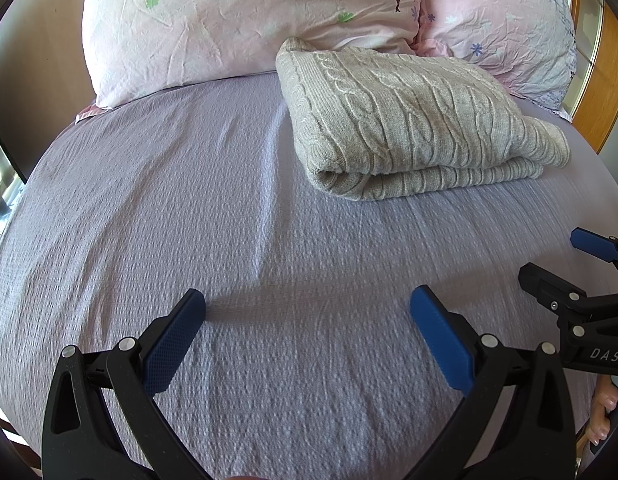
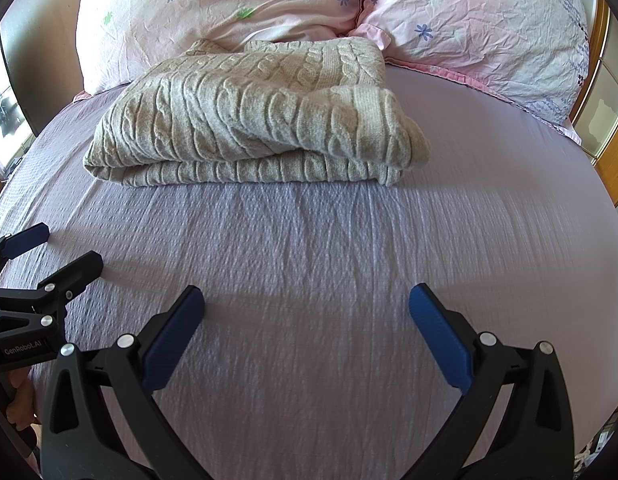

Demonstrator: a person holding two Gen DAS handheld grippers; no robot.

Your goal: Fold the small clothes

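Sweater (image 1: 405,120) of grey cable knit lies folded in a thick bundle on the far part of the bed, its back edge touching the two pink pillows. It rests on the lilac bedsheet (image 1: 189,208), which has a fine waffle texture and some soft creases. The left pillow (image 1: 213,20) carries small flowers and a printed tree, and the right pillow (image 2: 481,28) sits just beside it.

Both grippers hover over the near part of the sheet, well apart from the sweater. The left gripper (image 1: 307,320) has its blue pads spread wide and holds nothing. The right gripper (image 2: 307,318) is also spread wide, with nothing between its pads. Each gripper shows at the edge of the other camera's view, side by side above the sheet.

Wooden bed frame (image 2: 613,168) is visible at the right edge.
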